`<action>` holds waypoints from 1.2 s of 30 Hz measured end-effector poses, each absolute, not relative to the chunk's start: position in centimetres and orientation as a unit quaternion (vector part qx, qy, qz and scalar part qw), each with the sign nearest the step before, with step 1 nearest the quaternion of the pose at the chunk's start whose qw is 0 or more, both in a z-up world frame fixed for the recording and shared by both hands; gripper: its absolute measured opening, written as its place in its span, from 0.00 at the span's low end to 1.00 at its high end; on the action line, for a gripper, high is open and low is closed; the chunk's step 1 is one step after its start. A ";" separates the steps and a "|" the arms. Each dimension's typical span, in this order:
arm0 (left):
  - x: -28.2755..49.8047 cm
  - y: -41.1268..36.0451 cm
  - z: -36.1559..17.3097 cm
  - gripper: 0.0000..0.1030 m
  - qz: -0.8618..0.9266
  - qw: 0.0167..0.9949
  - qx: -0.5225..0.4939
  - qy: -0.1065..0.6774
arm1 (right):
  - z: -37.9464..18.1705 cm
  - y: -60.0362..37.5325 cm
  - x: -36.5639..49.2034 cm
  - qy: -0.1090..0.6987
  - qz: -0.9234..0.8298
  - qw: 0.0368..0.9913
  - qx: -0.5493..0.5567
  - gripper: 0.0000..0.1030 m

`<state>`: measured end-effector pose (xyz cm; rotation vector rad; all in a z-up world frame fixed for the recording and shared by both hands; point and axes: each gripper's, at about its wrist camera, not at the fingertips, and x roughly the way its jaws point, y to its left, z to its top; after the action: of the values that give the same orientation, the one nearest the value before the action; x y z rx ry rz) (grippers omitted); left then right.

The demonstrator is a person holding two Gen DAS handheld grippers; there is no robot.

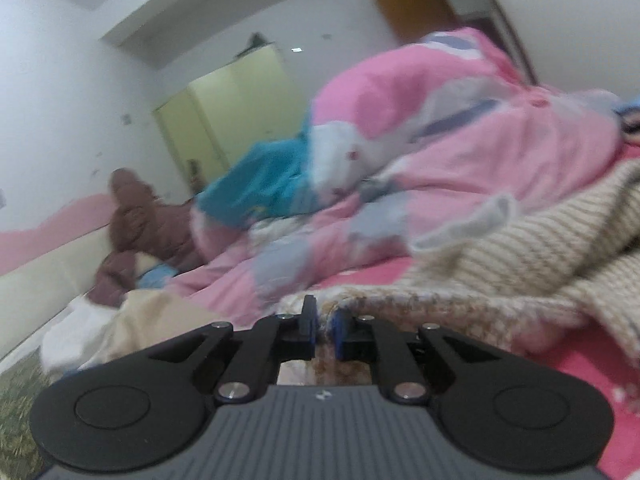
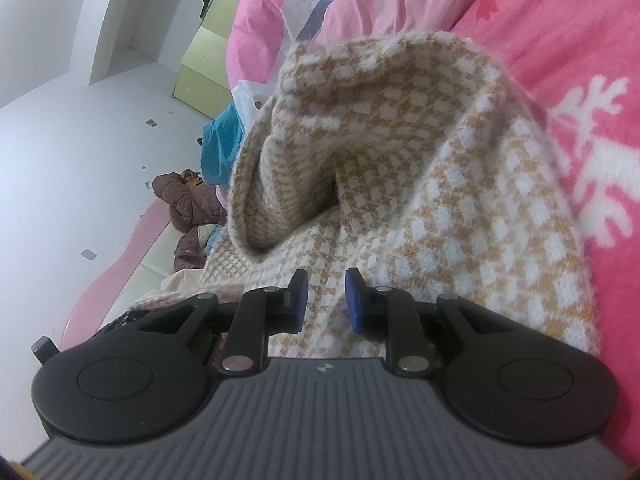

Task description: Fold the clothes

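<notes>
On gripper (image 2: pixel 324 300) body: logo (illegible)

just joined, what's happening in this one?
A person is folding clothes on a bed with a handheld gripper in each hand. Both are on the beige-and-white checked knit sweater, which lies on a pink fleece blanket with white snowflake figures. The left gripper is shut on an edge of the knit. The right gripper has a fold of it between its fingers, gripped. A pink patchwork quilt is heaped behind. The sweater is bunched, not yet folded flat.
</notes>
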<state>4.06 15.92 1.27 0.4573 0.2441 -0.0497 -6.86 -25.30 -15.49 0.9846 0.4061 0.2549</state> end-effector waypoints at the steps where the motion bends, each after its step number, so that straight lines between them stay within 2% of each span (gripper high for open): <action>1: 4.4 16.7 1.6 0.09 -0.015 0.968 0.218 0.121 | -15.5 -25.3 -6.8 0.193 0.121 0.854 0.468 0.19; 8: 7.2 20.1 2.4 0.09 0.027 0.974 0.183 0.128 | -15.6 -26.0 -6.9 0.195 0.122 0.852 0.471 0.19; 15: 10.7 20.8 -0.8 0.11 0.048 0.965 0.182 0.182 | -15.6 -26.2 -6.9 0.196 0.122 0.851 0.471 0.18; 21: 10.1 22.4 -4.0 0.25 0.061 0.952 0.160 0.254 | -15.4 -26.3 -6.9 0.198 0.122 0.851 0.471 0.19; 23: 9.1 23.6 -4.4 0.39 0.053 0.949 0.134 0.281 | -15.3 -26.2 -6.8 0.199 0.122 0.851 0.470 0.18; 28: 4.8 27.1 -4.5 0.47 0.028 0.951 0.031 0.306 | -15.1 -26.0 -6.7 0.206 0.115 0.854 0.463 0.18; 32: 1.0 29.1 -3.0 0.52 0.010 0.963 -0.056 0.264 | -14.1 -25.1 -6.6 0.225 0.097 0.870 0.428 0.18; 36: 0.1 27.7 -0.9 0.56 -0.043 0.977 -0.064 0.198 | -10.8 -22.5 -6.3 0.259 0.074 0.905 0.328 0.24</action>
<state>0.09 27.69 -0.85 -0.1294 0.3994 -0.0874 -6.29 -22.50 -10.81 0.6781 0.5350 0.1537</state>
